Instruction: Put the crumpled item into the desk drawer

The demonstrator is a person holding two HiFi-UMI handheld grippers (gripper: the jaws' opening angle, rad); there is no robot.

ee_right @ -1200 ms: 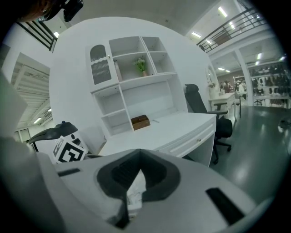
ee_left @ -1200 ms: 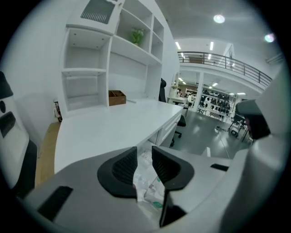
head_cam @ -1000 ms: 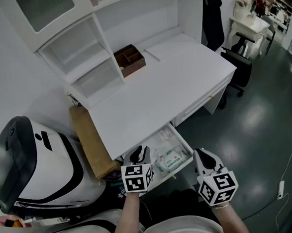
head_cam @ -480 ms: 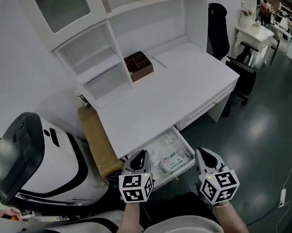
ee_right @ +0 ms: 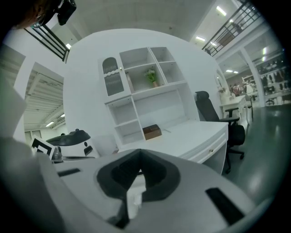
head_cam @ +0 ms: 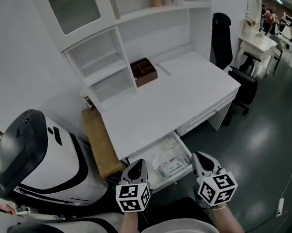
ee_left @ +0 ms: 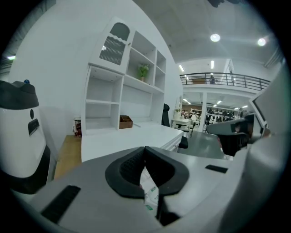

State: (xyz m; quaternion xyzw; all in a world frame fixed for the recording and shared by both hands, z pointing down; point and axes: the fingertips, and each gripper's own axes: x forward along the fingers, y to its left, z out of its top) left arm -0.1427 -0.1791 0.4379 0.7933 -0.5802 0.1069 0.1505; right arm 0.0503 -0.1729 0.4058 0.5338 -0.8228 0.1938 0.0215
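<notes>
The desk drawer stands open below the white desk top. Inside it lie a crumpled white item and green-printed packets. My left gripper hovers at the drawer's front left corner. Its jaws have just been closing and now meet with nothing between them, as the left gripper view shows; the packets show through the gap below. My right gripper hangs just outside the drawer's front right corner. In the right gripper view its pads touch, empty.
A brown wooden organiser sits at the back of the desk under the white shelf unit. A large white and black machine and a tan board stand to the left. A black office chair is at the right.
The left gripper has drawn back from over the drawer toward the person and risen, and its jaws have closed empty. The right gripper has lifted slightly.
</notes>
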